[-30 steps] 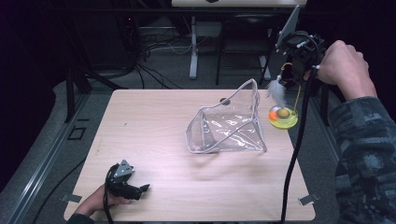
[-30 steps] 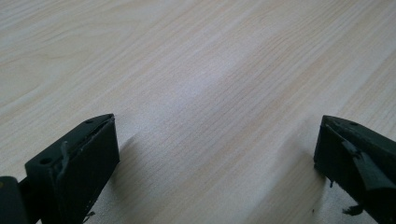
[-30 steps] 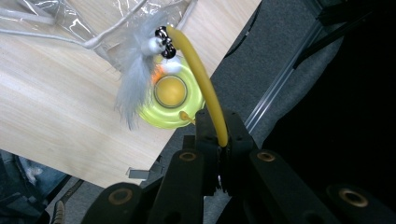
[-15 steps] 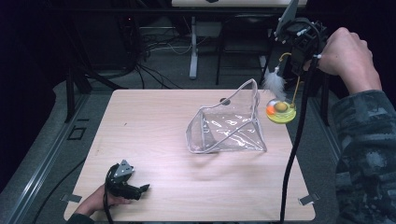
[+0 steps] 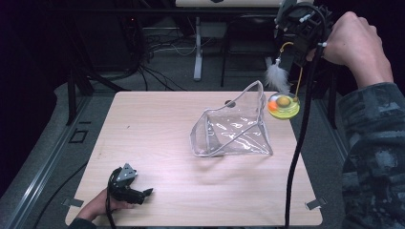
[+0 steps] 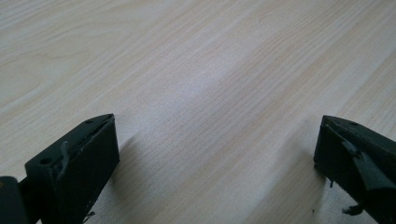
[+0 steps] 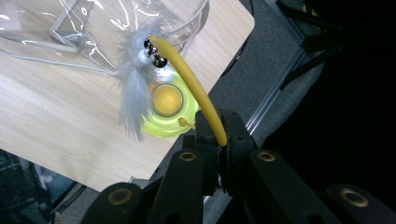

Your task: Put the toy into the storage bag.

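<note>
The right tool point(image 5: 297, 47) is hanging above the worktop's point(image 5: 157, 124) 1 o'clock corner, its jaws clamping together on the upper end of the toy's yellow wand point(image 7: 198, 91). The toy point(image 5: 283, 106) is dangling below it: a lime disc point(image 7: 164, 115) with a yellow ball in its middle, and a grey feather point(image 5: 277, 77) hanging from the wand's curved tip. In the high view the disc is sitting at about 3 o'clock from the clear pouch point(image 5: 234, 125), near its upright rim. The pouch is lying centre-right on the worktop with its mouth gaping toward 9 o'clock. The left tool point(image 5: 128, 187) is resting at the 7 o'clock corner with its jaws standing wide apart on bare wood point(image 6: 196, 84).

Likely faults from here:

- Slip: the jaws are gripping only a thin, smooth rod near its end. Any swing is loading that grip, and the toy may be dropping past the worktop's edge to the floor
- Snag: the disc is hanging close to the pouch rim. A sideways move may be catching the rim and dragging or tipping the pouch
- Missed mouth: the mouth is facing away from the toy, and nothing is steadying the pouch, so soft film may be folding under the toy
- Feather: it is trailing loose and may be staying outside the pouch
</note>
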